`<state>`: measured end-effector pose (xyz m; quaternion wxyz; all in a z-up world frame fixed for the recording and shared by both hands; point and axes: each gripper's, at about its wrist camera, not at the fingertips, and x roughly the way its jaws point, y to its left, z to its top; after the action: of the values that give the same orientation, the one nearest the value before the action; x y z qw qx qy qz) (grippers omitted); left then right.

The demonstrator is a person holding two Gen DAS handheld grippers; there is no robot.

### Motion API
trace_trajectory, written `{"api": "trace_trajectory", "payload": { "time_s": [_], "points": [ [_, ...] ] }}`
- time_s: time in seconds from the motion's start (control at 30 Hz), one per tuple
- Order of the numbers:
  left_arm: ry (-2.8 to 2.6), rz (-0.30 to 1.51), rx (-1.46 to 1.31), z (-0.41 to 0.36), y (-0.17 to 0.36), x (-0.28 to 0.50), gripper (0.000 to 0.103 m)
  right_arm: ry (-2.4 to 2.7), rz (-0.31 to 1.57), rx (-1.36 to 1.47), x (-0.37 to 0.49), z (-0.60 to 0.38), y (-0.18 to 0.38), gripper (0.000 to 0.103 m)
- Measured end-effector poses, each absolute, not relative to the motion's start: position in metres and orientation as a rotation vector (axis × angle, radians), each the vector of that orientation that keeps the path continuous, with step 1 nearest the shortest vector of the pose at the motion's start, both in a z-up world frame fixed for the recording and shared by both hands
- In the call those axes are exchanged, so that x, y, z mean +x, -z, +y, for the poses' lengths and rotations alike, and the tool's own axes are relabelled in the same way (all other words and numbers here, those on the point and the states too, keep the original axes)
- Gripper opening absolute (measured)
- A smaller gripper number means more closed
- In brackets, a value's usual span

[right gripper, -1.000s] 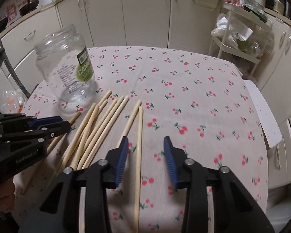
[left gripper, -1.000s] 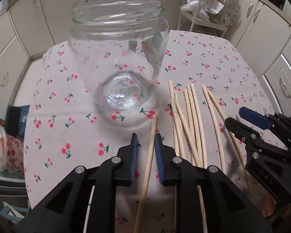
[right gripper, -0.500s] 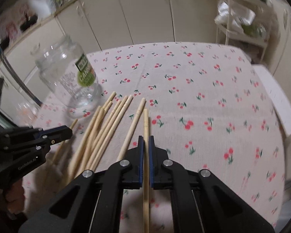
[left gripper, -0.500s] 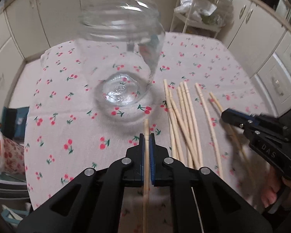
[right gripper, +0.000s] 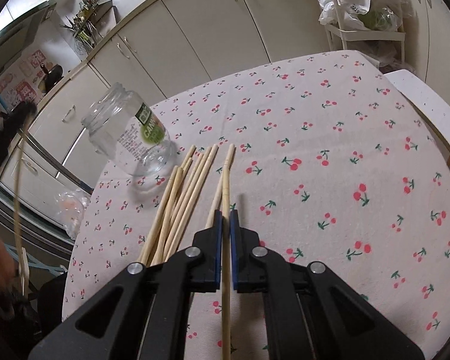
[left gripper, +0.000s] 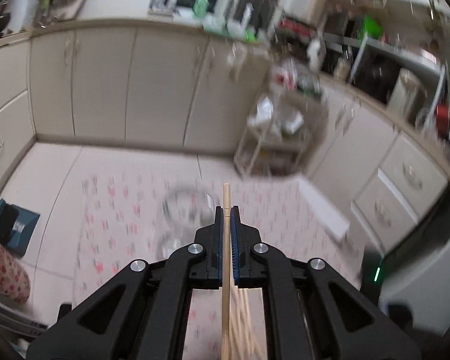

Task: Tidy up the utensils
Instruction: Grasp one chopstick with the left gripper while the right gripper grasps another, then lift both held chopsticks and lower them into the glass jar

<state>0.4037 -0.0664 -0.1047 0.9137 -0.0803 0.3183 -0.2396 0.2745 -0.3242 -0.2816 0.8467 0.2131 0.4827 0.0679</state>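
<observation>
Each gripper is clenched on one wooden chopstick. The left gripper pinches its chopstick well back from the tip, with a short end poking out past the fingers above the blurred glass jar. The right gripper grasps a second chopstick partway along, its far end reaching out over the cherry-print counter. The remaining chopsticks lie fanned just left of it, near the open jar standing at the far left. These sticks look light, stiff and smooth, so a narrow pinch can let them pivot or slide; a hold nearer the middle should balance them, though one closer to an end would steer the tip into the jar mouth more easily. The glass is likely fragile and easily tipped, so a stick should probably enter without knocking the rim.
</observation>
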Motion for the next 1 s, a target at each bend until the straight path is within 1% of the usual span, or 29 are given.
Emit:
{"api": "trace_trajectory", "payload": {
  "time_s": [0.23,0.43,0.57,0.67,0.83,1.0],
  "points": [
    [0.431,0.513,-0.312,-0.060,0.074,0.451,0.004,-0.175,0.982,0.485,0.274,-0.323,0.284,0.006],
    [0.332,0.413,-0.371,-0.059,0.067,0.485,0.004,-0.180,0.982,0.514,0.274,-0.328,0.288,0.006],
    [0.277,0.352,-0.360,-0.066,0.067,0.499,0.004,-0.181,0.979,0.526,0.275,-0.330,0.291,0.006],
    [0.233,0.313,-0.348,-0.071,0.068,0.505,0.004,-0.174,0.939,0.533,0.277,-0.332,0.283,0.006],
    [0.191,0.313,-0.356,-0.074,0.084,0.517,0.004,-0.183,0.830,0.545,0.289,-0.334,0.256,0.006],
    [0.156,0.308,-0.337,-0.075,0.100,0.522,0.004,-0.196,0.765,0.550,0.303,-0.335,0.238,0.006]
  ]
}}
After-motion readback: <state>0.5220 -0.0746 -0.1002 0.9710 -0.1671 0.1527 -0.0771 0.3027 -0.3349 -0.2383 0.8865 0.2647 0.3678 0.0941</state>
